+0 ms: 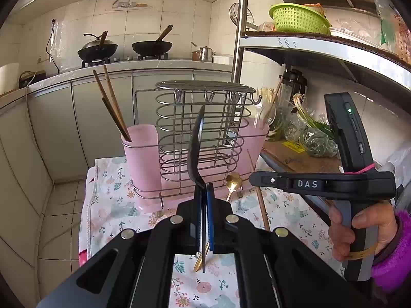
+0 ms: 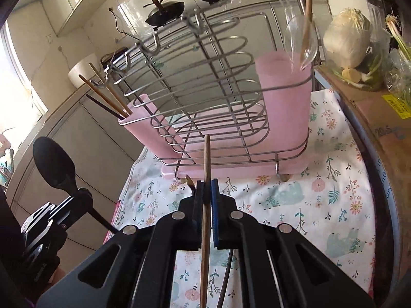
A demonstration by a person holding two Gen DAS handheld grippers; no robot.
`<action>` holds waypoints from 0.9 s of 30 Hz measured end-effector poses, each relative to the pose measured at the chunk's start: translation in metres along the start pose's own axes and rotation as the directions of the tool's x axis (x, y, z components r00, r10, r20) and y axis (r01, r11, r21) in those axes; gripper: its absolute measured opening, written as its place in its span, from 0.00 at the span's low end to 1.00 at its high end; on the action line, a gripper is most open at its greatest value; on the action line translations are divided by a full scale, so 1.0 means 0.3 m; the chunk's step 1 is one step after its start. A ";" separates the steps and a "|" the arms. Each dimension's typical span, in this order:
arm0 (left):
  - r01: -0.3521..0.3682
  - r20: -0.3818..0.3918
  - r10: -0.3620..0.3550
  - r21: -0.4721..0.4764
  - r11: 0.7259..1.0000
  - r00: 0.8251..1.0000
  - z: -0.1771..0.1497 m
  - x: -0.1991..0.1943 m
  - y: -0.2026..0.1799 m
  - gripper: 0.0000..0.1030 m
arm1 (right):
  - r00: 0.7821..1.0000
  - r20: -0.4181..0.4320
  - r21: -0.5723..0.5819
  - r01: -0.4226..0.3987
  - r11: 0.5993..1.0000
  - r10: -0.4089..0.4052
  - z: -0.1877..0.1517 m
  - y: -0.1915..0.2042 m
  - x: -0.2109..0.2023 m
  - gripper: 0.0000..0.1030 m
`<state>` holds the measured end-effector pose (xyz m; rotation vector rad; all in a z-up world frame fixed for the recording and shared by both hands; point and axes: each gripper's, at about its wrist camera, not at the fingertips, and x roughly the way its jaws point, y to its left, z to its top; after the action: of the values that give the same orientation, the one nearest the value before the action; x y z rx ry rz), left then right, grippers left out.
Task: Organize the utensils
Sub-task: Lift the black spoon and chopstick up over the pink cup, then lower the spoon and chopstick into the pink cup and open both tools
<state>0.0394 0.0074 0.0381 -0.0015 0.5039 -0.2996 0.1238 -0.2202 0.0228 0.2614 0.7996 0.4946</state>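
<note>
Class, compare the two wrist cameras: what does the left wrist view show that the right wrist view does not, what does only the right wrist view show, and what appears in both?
Only the left wrist view: a green colander on the shelf, a gold spoon on the cloth, and the person's hand holding the right gripper's handle.

Only the right wrist view: a bagged cabbage, and the right gripper shut on a wooden chopstick.

Both: the wire utensil rack, its pink cups with chopsticks, the floral cloth, and the black spoon clamped in the left gripper.
</note>
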 end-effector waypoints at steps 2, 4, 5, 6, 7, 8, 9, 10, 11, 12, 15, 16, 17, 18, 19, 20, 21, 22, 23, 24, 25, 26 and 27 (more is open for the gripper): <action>-0.008 0.015 0.008 -0.008 1.000 1.000 0.013 -0.011 0.001 0.03 | 1.000 0.018 -0.001 -0.008 1.000 0.008 0.010 -0.004 -0.031 0.06; -0.017 0.032 0.018 -0.015 1.000 0.999 0.027 -0.021 0.003 0.03 | 0.999 0.046 -0.010 -0.004 1.000 0.005 0.022 -0.003 -0.064 0.06; -0.022 0.041 0.023 -0.021 1.000 0.999 0.035 -0.025 0.007 0.03 | 0.998 0.058 -0.012 -0.003 1.000 0.004 0.021 0.003 -0.073 0.06; -0.024 0.050 0.026 -0.028 0.999 0.998 0.045 -0.032 0.010 0.03 | 0.997 0.071 -0.014 -0.006 1.000 0.007 0.026 0.007 -0.083 0.06; -0.028 0.059 0.030 -0.033 0.999 0.998 0.055 -0.037 0.016 0.03 | 0.996 0.088 -0.016 -0.008 1.000 0.010 0.035 0.008 -0.103 0.06; -0.033 0.070 0.036 -0.036 0.999 0.997 0.067 -0.045 0.019 0.03 | 0.994 0.105 -0.018 -0.008 1.000 0.010 0.039 0.011 -0.119 0.06; -0.039 0.083 0.043 -0.039 0.998 0.996 0.080 -0.053 0.023 0.03 | 0.992 0.127 -0.022 -0.009 1.000 0.012 0.051 0.012 -0.143 0.06; -0.046 0.096 0.050 -0.043 0.998 0.994 0.096 -0.061 0.028 0.03 | 0.988 0.152 -0.026 -0.007 1.000 0.011 0.062 0.016 -0.166 0.06; -0.052 0.110 0.057 -0.048 0.997 0.992 0.114 -0.069 0.033 0.03 | 0.984 0.176 -0.030 -0.004 1.000 0.009 0.076 0.020 -0.191 0.06; -0.056 0.123 0.063 -0.057 0.997 0.990 0.132 -0.078 0.040 0.03 | 0.977 0.214 -0.035 0.001 0.999 0.007 0.096 0.021 -0.227 0.06; -0.058 0.163 0.073 -0.096 0.994 0.984 0.189 -0.107 0.067 0.03 | 0.948 0.317 -0.043 0.019 0.999 -0.004 0.150 0.030 -0.319 0.06; -0.054 0.177 0.073 -0.109 0.993 0.982 0.210 -0.115 0.077 0.03 | 0.932 0.363 -0.048 0.033 0.998 -0.013 0.175 0.033 -0.359 0.06; -0.049 0.190 0.072 -0.123 0.991 0.979 0.228 -0.124 0.087 0.03 | 0.918 0.397 -0.052 0.041 0.998 -0.017 0.192 0.038 -0.385 0.06; -0.044 0.202 0.071 -0.134 0.990 0.977 0.246 -0.132 0.097 0.03 | 0.902 0.432 -0.057 0.046 0.997 -0.017 0.211 0.041 -0.414 0.06; -0.043 0.216 0.073 -0.141 0.989 0.974 0.265 -0.141 0.105 0.03 | 0.881 0.472 -0.061 0.056 0.997 -0.021 0.234 0.044 -0.447 0.06; -0.045 0.231 0.078 -0.145 0.988 0.970 0.285 -0.151 0.109 0.03 | 0.866 0.499 -0.065 0.063 0.996 -0.022 0.252 0.046 -0.464 0.06; -0.048 0.247 0.084 -0.148 0.988 0.965 0.303 -0.161 0.116 0.03 | 0.848 0.529 -0.070 0.071 0.995 -0.023 0.270 0.049 -0.482 0.06; -0.053 0.262 0.091 -0.151 0.987 0.961 0.321 -0.169 0.123 0.03 | 0.829 0.558 -0.078 0.087 0.993 -0.029 0.290 0.054 -0.500 0.06; -0.055 0.275 0.096 -0.155 0.986 0.957 0.338 -0.175 0.130 0.03 | 0.811 0.585 -0.083 0.101 0.991 -0.034 0.307 0.059 -0.513 0.06; -0.057 0.286 0.102 -0.161 0.985 0.953 0.354 -0.179 0.137 0.03 | 0.794 0.607 -0.089 0.113 0.990 -0.036 0.325 0.063 -0.521 0.06; -0.062 0.295 0.110 -0.166 0.984 0.949 0.369 -0.180 0.145 0.03 | 0.776 0.630 -0.094 0.123 0.988 -0.037 0.347 0.066 -0.524 0.06; -0.065 0.301 0.115 -0.171 0.983 0.947 0.382 -0.178 0.152 0.03 | 0.760 0.649 -0.097 0.135 0.986 -0.040 0.364 0.067 -0.523 0.06; -0.066 0.306 0.119 -0.178 0.982 0.945 0.392 -0.176 0.161 0.03 | 0.747 0.664 -0.098 0.146 0.984 -0.044 0.379 0.066 -0.520 0.06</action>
<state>0.0652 0.0600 0.1627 -0.1849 0.2076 -0.1594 0.1091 -0.2882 0.2040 0.2365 0.0727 0.3218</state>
